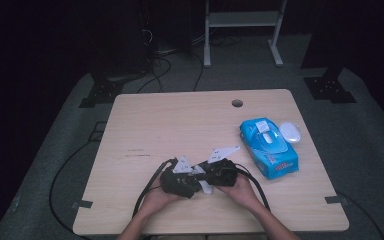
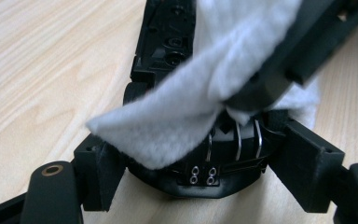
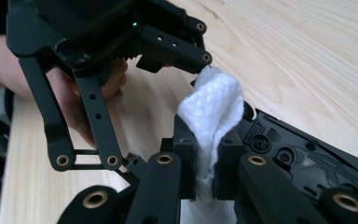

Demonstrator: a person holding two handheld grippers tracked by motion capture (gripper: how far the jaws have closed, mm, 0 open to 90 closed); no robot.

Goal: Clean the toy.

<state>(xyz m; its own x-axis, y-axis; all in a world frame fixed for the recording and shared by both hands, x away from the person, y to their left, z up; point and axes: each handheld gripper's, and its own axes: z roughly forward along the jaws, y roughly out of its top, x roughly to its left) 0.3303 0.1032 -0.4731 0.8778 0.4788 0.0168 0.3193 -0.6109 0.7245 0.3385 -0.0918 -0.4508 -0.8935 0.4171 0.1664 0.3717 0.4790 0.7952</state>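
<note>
Near the table's front edge, two hands bring the grippers together tip to tip. My left gripper (image 1: 196, 179) (image 2: 200, 170) is shut on a black device (image 2: 161, 51) with screws and metal contacts, one jaw pressed against each of its sides. My right gripper (image 1: 206, 179) (image 3: 207, 161) is shut on a folded white wipe (image 3: 210, 112). The wipe (image 2: 191, 107) is draped over the device's near end and hides part of it. In the right gripper view, the device (image 3: 303, 161) lies low over the wood at the right, and the left gripper's fingers (image 3: 175, 46) reach in from the upper left.
A blue pack of wet wipes (image 1: 269, 147) lies at the table's right, with a white mouse (image 1: 290, 132) beside it. A cable hole (image 1: 237, 103) sits near the table's (image 1: 180, 125) far edge. Black cables trail off the front edge from both grippers.
</note>
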